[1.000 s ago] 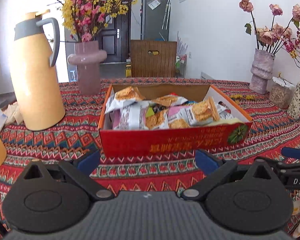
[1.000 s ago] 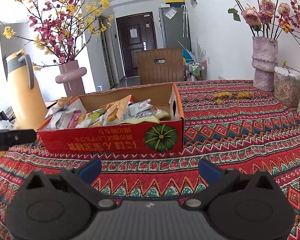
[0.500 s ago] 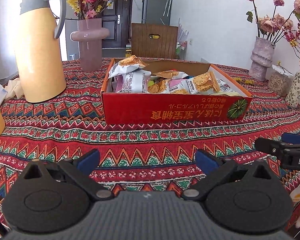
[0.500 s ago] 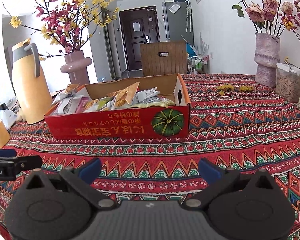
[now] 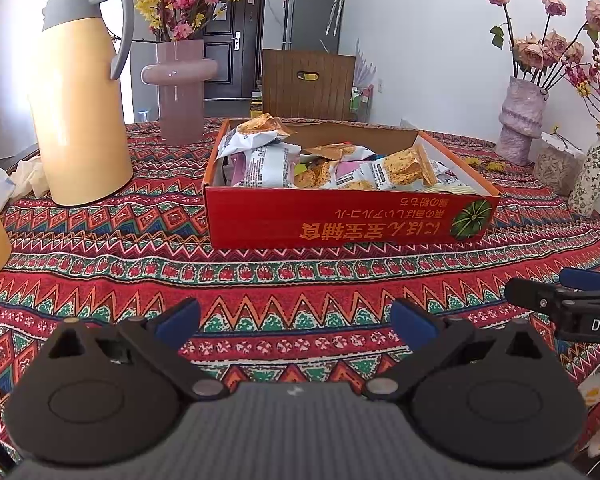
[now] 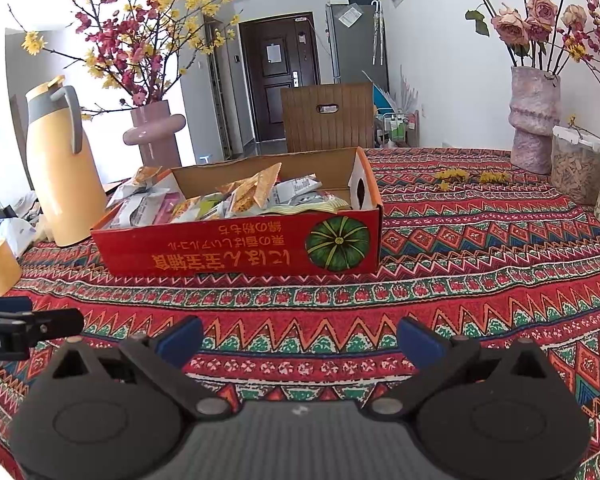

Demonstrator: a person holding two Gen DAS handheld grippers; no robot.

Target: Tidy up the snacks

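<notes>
We have drawn both grippers back from the box [image 5: 352, 216], which sits mid-table. Its snacks [image 5: 332, 164] lie heaped inside, so sorting seems nearly done. Left gripper [image 5: 296, 320] and right gripper [image 6: 298, 334] gape empty.

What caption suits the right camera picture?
Open right gripper faces a red snack box on a patterned tablecloth.

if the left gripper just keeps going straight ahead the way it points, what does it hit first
Most likely the red front wall of the snack box. The left gripper is open and empty, with only bare tablecloth between it and the box. If it is angled downward, it could touch the cloth first; depth is hard to judge.
</notes>
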